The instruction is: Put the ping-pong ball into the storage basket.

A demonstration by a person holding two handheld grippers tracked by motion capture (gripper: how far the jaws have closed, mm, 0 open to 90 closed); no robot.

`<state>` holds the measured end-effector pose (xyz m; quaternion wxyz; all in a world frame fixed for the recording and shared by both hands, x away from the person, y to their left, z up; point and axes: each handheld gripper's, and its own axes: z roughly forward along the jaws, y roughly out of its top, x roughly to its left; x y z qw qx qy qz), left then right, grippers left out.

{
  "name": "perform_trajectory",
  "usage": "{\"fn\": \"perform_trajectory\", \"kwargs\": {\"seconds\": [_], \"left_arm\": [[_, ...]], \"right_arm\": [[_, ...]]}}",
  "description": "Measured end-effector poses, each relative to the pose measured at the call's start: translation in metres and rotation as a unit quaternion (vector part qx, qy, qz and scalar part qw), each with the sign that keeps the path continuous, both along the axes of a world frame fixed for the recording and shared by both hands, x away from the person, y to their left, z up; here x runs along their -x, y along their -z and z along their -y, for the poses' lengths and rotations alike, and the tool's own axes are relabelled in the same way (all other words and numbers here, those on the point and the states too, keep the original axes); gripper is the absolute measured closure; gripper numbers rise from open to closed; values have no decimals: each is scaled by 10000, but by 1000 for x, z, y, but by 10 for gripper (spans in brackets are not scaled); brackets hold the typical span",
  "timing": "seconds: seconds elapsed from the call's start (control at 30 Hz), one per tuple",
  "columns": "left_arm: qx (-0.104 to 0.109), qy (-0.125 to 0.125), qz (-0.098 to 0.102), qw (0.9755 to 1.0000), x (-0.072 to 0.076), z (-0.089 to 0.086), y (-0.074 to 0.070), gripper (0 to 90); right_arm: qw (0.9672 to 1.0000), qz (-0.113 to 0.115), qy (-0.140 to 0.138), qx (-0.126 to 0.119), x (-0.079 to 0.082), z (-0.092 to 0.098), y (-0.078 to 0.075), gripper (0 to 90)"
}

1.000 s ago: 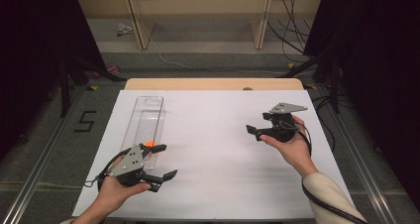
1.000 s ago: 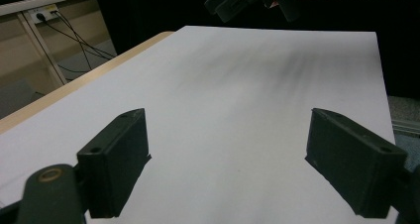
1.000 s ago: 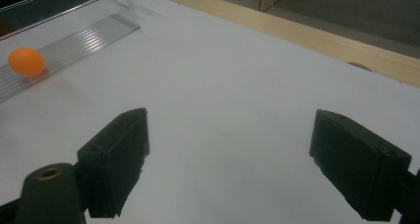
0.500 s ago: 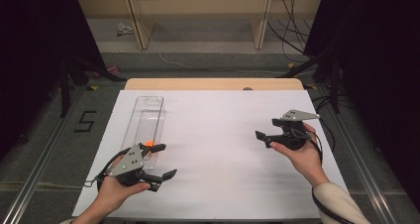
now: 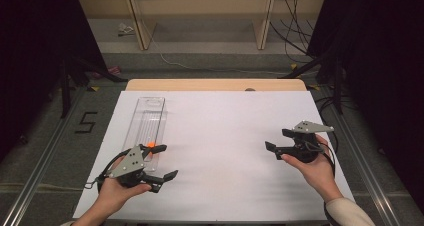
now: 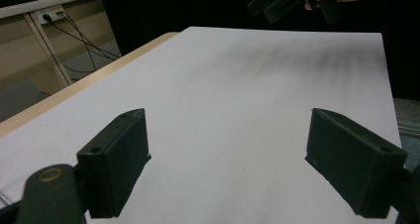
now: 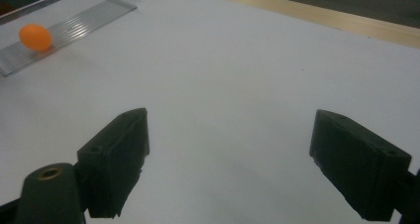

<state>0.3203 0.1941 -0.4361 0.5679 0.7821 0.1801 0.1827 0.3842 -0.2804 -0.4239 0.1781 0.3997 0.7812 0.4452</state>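
Left gripper (image 5: 162, 162): jaws spread wide apart, nothing between them; held low over the white sheet at the lower left of the high view, in the person's left hand (image 5: 116, 193). Its upper jaw lies just beside the orange ball (image 5: 150, 145); whether the two touch cannot be told. Right gripper (image 5: 276, 141): jaws likewise wide apart and empty; held in the right hand (image 5: 314, 168) at the right of the high view, jaws pointing toward the middle of the sheet, well apart from the ball. Orange ball: small, round, resting near the near end of the clear ridged tray (image 5: 148, 120); seen at the upper left of the right gripper view (image 7: 35, 37), on the tray's ribbed surface (image 7: 84, 20). Clear tray: long, narrow, lying lengthwise on the left part of the sheet. White sheet (image 5: 225, 131): covers most of the tabletop (image 5: 215, 84), whose wooden edge shows as a strip along the far side; bare between the two grippers, with nothing standing between the right gripper and the ball. Surroundings: grey floor with a "5" marking (image 5: 86, 122) at left, cables (image 5: 295, 36) at upper right, wooden frame legs (image 5: 137, 21) beyond the tabletop.
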Motion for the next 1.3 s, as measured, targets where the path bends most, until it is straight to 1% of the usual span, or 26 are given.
{"fn": "perform_trajectory", "kwargs": {"seconds": [0.3, 0.77, 0.93, 1.3], "left_arm": [[17, -35, -3, 10000, -1, -1, 0, 161], [28, -56, -7, 10000, -1, -2, 0, 161], [37, -39, -14, 10000, -1, -2, 0, 161], [59, -36, -22, 10000, -2, -1, 0, 161]], "right_arm": [[9999, -21, 92, -47, 13, 11, 2, 163], [10000, -56, 51, -37, 28, 15, 4, 163], [10000, -86, 4, -24, 29, 14, 6, 164], [9999, -68, -90, 15, 28, 8, 9, 163]]}}
